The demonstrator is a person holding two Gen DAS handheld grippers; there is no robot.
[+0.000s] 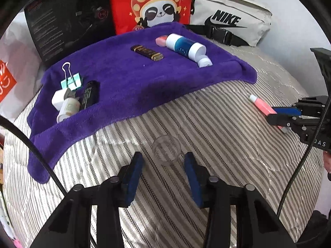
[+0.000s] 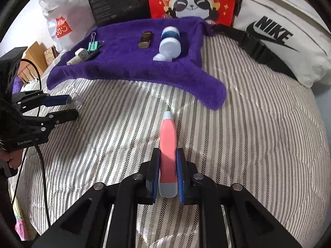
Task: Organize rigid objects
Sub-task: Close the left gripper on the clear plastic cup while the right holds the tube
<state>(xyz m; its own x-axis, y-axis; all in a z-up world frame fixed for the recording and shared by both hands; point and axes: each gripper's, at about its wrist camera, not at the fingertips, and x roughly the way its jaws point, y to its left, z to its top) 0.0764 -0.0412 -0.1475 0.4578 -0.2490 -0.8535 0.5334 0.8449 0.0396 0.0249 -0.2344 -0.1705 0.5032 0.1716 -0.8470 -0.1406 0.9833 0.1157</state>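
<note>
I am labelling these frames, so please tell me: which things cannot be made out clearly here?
- Pink object, left wrist view: mostly hidden behind the blue and white bottle.
- Clear cup, right wrist view: partly covered by the left tool.
- Black box text: too small in both views.
- Pink tube, right wrist view: sides covered by the right tool.

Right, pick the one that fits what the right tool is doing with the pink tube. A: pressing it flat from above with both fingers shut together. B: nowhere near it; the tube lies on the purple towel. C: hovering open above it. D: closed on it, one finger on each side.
D: the right tool has its fingers closed against both sides of the pink tube, over the striped bedcover.
</note>
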